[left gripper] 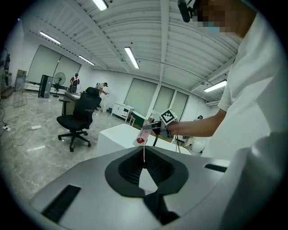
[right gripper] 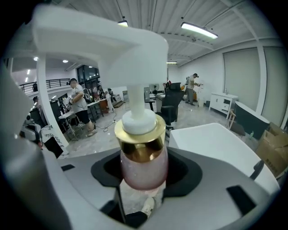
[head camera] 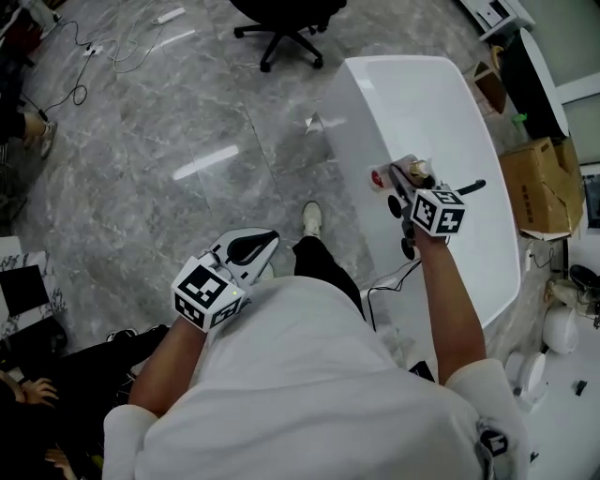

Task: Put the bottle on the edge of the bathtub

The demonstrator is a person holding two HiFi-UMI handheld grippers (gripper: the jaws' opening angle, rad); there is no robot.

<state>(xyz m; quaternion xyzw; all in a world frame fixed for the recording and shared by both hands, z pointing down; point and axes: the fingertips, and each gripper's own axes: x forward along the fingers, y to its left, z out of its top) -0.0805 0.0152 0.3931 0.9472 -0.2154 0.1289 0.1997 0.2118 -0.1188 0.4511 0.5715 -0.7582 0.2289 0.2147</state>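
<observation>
My right gripper (head camera: 399,176) is shut on a pink pump bottle (head camera: 380,177) with a gold collar and a white pump head. It holds the bottle above the white bathtub (head camera: 431,103), near the tub's left rim. In the right gripper view the bottle (right gripper: 144,166) fills the space between the jaws of the right gripper (right gripper: 144,182), and the tub (right gripper: 216,143) lies beyond on the right. My left gripper (head camera: 255,246) hangs by my hip over the floor, jaws together and holding nothing. The left gripper (left gripper: 144,155) points toward the tub (left gripper: 118,134) and the held bottle (left gripper: 142,134).
A black office chair (head camera: 286,23) stands on the marble floor beyond the tub's far end. Cardboard boxes (head camera: 544,183) sit to the right of the tub. Cables and a power strip (head camera: 94,52) lie at the far left. My shoe (head camera: 311,218) is beside the tub.
</observation>
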